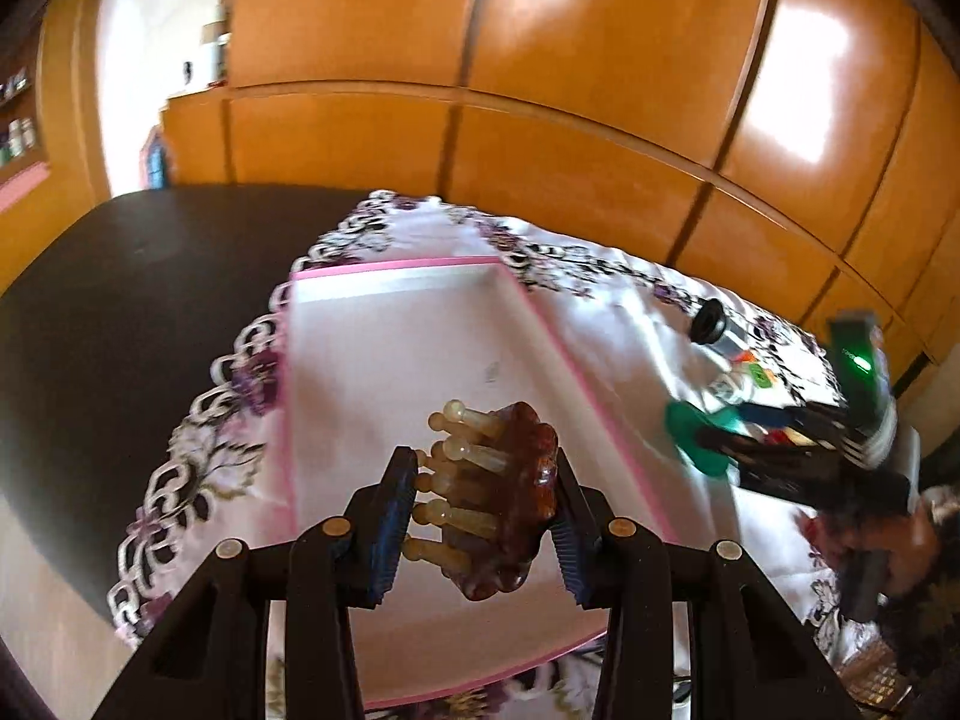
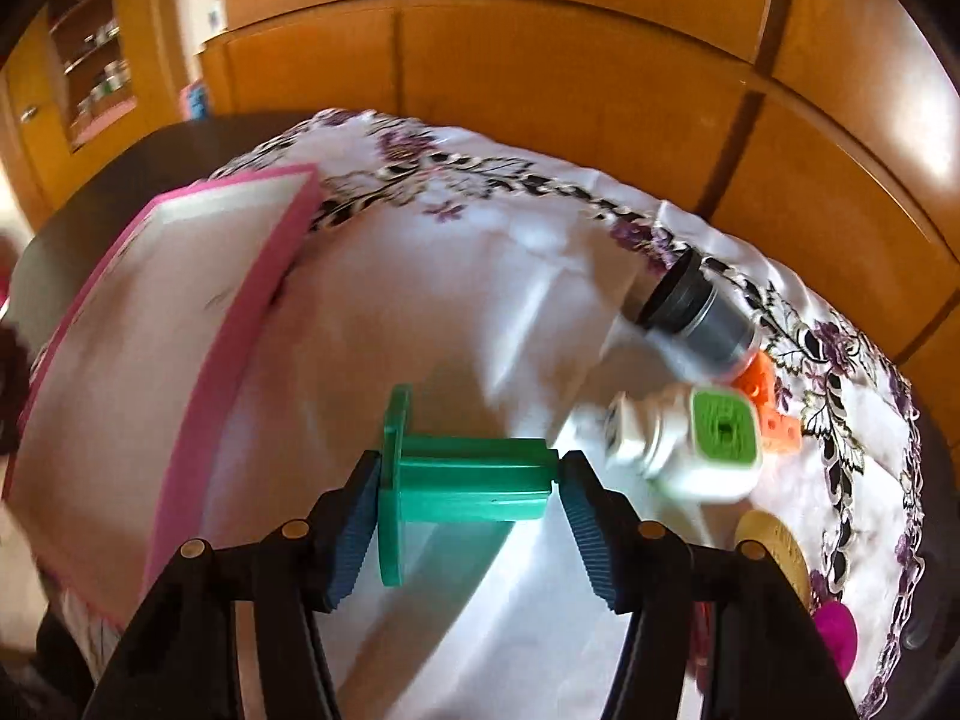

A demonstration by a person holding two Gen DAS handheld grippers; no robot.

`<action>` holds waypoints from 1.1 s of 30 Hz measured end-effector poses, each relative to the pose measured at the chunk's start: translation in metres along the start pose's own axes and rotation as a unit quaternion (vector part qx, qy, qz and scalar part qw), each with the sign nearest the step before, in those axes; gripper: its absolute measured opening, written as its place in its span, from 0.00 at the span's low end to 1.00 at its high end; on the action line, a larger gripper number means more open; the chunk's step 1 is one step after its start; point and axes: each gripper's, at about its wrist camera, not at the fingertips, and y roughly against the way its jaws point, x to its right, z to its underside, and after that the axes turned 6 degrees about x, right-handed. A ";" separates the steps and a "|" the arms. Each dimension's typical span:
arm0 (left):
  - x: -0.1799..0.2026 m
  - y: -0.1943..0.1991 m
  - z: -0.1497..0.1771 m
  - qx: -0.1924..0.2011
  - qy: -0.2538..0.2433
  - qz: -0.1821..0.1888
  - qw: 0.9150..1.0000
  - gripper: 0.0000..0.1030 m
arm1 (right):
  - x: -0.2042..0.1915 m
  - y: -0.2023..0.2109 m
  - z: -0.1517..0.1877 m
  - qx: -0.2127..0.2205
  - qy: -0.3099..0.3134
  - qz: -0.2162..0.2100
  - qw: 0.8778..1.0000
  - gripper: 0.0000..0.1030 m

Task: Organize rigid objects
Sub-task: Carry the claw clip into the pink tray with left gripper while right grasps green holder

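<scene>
Over the pink-rimmed tray [image 1: 543,324], your left gripper [image 1: 480,516] pinches a brown massage brush [image 1: 516,504], its pale knobbed pegs pressed against the left pad and its amber back against the right. That tray sits on a white cloth with purple flowers [image 1: 600,276], spread across a dark table [image 1: 120,276] in front of orange wooden cabinets [image 1: 540,60].

To the tray's right, your right gripper [image 2: 468,492] clamps a green plastic spool [image 2: 462,480] endwise: the left pad bears on its round flange, the right pad on the free end of its ribbed shaft. From the left wrist view the same spool [image 1: 690,426] shows in that gripper, close beside the tray's right rim.

Loose on the cloth beyond the spool lie a grey cylinder with a black cap [image 2: 696,312], a white block with a green square face [image 2: 696,444], an orange piece [image 2: 774,408] behind it, a yellow disc [image 2: 774,546] and a magenta piece [image 2: 837,636] near the edge. Motion blur softens both views, and no brand, label or writing can be read on any of these things.
</scene>
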 end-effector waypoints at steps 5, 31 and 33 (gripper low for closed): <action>-0.018 0.003 0.006 -0.002 0.023 -0.016 1.000 0.41 | 0.001 0.003 0.018 -0.005 0.011 -0.012 1.000 0.58; -0.049 -0.099 -0.057 -0.042 0.024 -0.065 0.997 0.41 | 0.002 0.006 0.021 0.010 0.016 -0.020 1.000 0.58; -0.055 -0.115 -0.061 -0.046 0.021 -0.079 0.996 0.41 | 0.001 0.006 0.021 0.010 0.016 -0.020 1.000 0.58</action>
